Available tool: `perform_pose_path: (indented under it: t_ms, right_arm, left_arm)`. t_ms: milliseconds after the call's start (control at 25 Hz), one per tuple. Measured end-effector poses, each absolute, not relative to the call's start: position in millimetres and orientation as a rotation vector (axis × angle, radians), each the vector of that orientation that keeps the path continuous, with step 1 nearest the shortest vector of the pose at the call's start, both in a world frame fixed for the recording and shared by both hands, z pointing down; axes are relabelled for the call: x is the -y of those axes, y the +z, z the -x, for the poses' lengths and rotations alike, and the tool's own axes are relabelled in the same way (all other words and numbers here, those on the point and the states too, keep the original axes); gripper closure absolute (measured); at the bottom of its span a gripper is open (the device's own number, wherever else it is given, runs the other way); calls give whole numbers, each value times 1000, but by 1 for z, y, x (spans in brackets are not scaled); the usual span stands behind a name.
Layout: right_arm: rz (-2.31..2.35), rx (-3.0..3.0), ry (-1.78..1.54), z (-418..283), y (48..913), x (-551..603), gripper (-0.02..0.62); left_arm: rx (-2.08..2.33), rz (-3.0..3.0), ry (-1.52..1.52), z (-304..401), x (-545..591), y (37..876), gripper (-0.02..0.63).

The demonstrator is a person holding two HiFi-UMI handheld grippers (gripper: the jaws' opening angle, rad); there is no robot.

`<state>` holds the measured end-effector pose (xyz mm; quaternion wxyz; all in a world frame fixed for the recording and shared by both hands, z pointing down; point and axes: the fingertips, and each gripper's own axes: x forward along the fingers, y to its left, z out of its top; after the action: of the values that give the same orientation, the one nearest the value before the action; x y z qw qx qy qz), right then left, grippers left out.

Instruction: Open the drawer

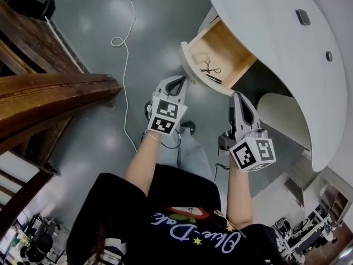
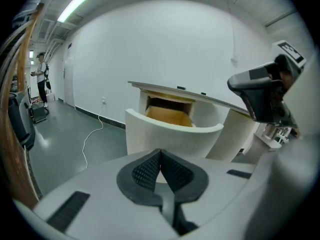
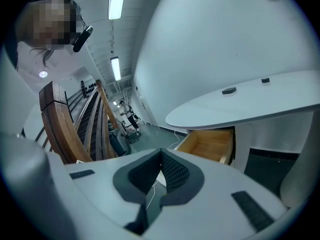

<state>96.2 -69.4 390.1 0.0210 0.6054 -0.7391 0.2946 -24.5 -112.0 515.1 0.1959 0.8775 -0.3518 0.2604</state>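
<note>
Under curved white desk [image 1: 270, 21], wooden drawer [image 1: 229, 48] w/ white front sits open; left gripper [image 1: 177, 83] & right gripper [image 1: 238, 96] both closed, empty.

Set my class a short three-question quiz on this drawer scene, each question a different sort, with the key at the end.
1. True or false: the white-fronted wooden drawer under the curved white desk stands open.
2. What lies in the drawer? A) a black scissor-like tool B) a red mug C) nothing
3. Fill in: the left gripper has its jaws ____, with nothing between them.
Key: 1 true; 2 A; 3 shut.
</note>
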Motion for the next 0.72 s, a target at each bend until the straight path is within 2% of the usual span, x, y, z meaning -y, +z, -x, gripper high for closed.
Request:
perform_pose_path:
  t_ms: [720]
  right_arm:
    - [-2031, 2363, 836, -134, 317, 25, 597]
  left_arm:
    - [881, -2670, 745, -11, 78, 396, 600]
